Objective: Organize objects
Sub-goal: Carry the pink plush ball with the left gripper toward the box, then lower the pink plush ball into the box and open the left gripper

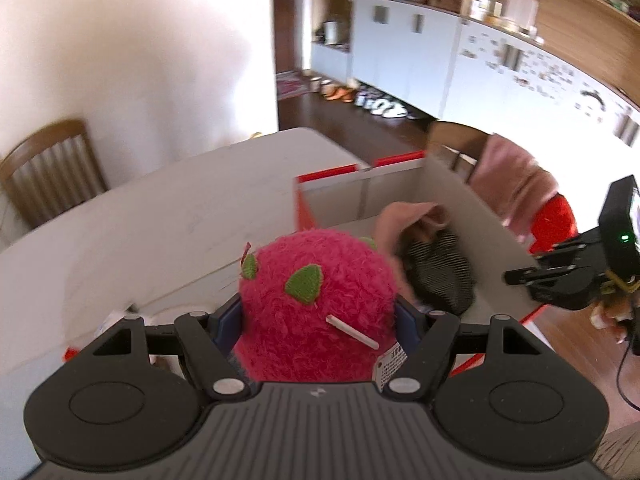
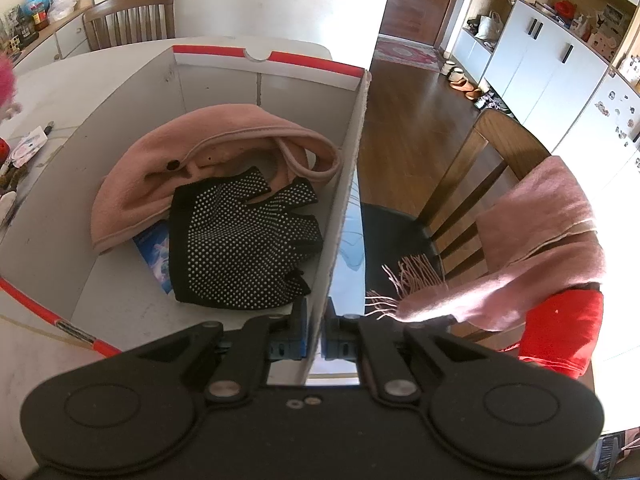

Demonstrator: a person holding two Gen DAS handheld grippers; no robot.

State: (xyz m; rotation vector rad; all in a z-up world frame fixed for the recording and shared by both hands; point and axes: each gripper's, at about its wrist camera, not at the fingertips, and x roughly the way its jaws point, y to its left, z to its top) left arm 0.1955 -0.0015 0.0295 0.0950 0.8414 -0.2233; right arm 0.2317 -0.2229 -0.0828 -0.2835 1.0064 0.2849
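Pink plush toy [image 1: 312, 300] clamped in your left tongs [image 1: 320, 320] hovers at the box [image 1: 472, 216] edge, right tongs [image 2: 316, 344] pinched together on its side wall; release early and it likely bounces off the rim onto the surface [image 1: 160, 216].

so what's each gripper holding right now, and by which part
Left gripper clamps the pink plush toy around its lower body. Right gripper pinches the cardboard box's right side wall at its near end.

Both wrist views look steeply down, close over the shared cardboard box [image 1: 472, 216] [image 2: 120, 128], from opposite sides.
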